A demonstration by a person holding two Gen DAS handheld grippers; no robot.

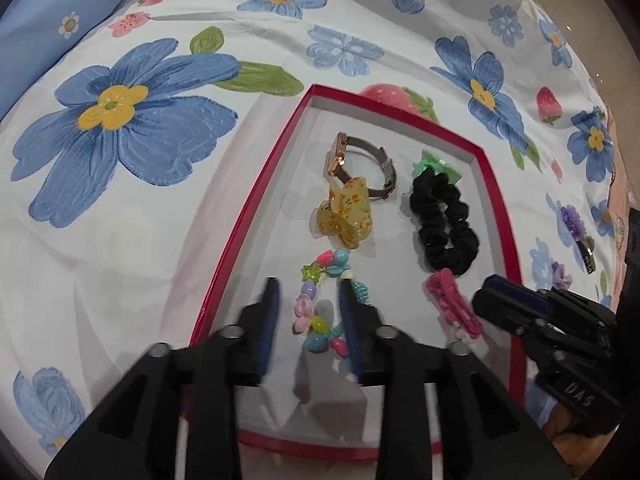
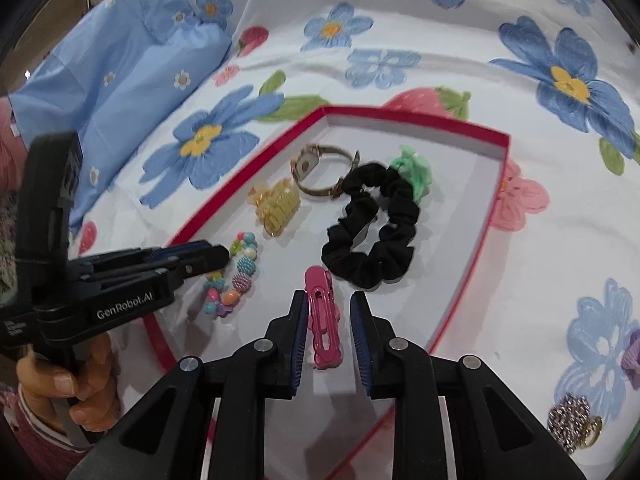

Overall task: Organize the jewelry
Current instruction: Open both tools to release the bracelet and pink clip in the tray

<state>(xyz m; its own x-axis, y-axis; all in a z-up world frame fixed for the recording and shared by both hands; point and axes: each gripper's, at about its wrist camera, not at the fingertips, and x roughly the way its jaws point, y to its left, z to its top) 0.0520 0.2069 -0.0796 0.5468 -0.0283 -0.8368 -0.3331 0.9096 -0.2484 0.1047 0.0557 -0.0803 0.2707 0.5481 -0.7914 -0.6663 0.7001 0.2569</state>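
Observation:
A red-rimmed box [image 1: 256, 196] [image 2: 498, 138] lies on a floral bedsheet. In it are a rose-gold watch [image 1: 360, 160] [image 2: 324, 172], a yellow claw clip [image 1: 344, 212] [image 2: 278, 204], a black scrunchie [image 1: 444, 220] [image 2: 372, 232], a green claw clip [image 1: 438, 164] [image 2: 414, 170], a colourful bead bracelet [image 1: 320, 304] [image 2: 232, 280] and a pink hair clip [image 1: 452, 304] [image 2: 324, 320]. My left gripper [image 1: 308, 292] [image 2: 216, 258] is open over the bracelet. My right gripper [image 2: 330, 308] [image 1: 486, 292] is open, its fingers either side of the pink clip.
Outside the box on the sheet lie a purple flower hair clip [image 1: 576, 224] [image 2: 634, 352] and a sparkly gold piece [image 2: 572, 420]. A blue pillow [image 2: 120, 92] [image 1: 52, 16] lies at the far left.

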